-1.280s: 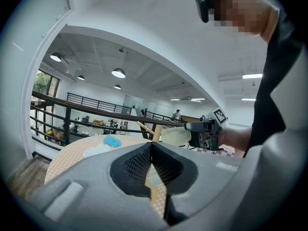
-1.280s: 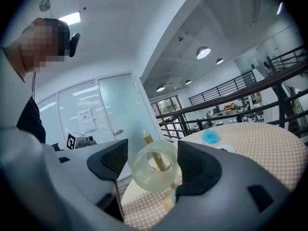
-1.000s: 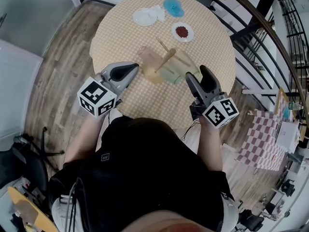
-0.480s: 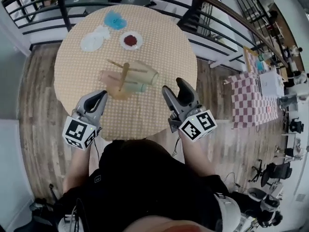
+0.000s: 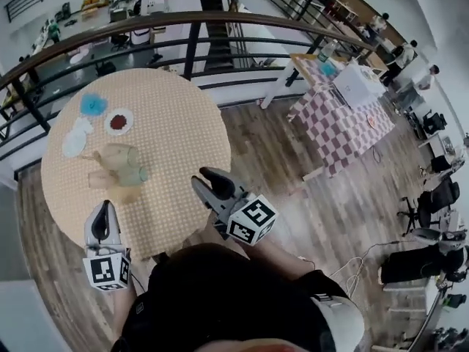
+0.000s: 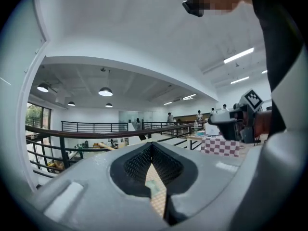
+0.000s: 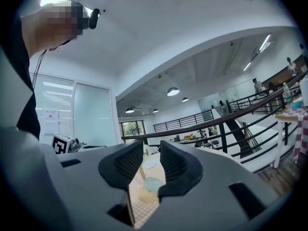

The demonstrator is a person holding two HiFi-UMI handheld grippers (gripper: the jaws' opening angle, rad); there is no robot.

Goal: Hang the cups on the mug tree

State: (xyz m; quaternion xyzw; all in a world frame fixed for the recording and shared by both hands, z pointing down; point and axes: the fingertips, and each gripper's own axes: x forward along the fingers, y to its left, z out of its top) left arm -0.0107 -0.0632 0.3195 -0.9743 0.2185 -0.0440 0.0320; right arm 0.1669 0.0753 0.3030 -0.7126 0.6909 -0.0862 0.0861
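- Left gripper (image 5: pixel 103 210) hangs at the near-left rim of the round table (image 5: pixel 176 116). Its jaws are pressed together on nothing, and its own view shows only a sliver of checked cloth below the closed pads.
- Its marker cube (image 5: pixel 108 270) meets the person's dark top (image 5: pixel 220 299), which hides the arm behind it and cuts off the table's near edge.
- Pale, translucent cups (image 5: pixel 121 166) cluster left of the table's centre, well apart from both grippers. They overlap, so their number is hard to tell.
- Of the mug tree (image 5: pixel 126 193), only a tan base is clear from above; its pegs cannot be made out.
- Beyond them lie a white plate (image 5: pixel 73 141), a blue item (image 5: pixel 93 105) and a small dish with something red (image 5: pixel 119 121).
- Right gripper (image 5: pixel 207 176) is over the table's near-right part. Its jaws are partly apart and have just been closing, with nothing between them. Through the gap, a blurred greenish cup and a thin stem show far off.
- Farther right, a dark railing (image 5: pixel 220 31) curves round the table, and a checked side table (image 5: pixel 344 116) stands on the floor beyond it. The distant people are too small to describe.
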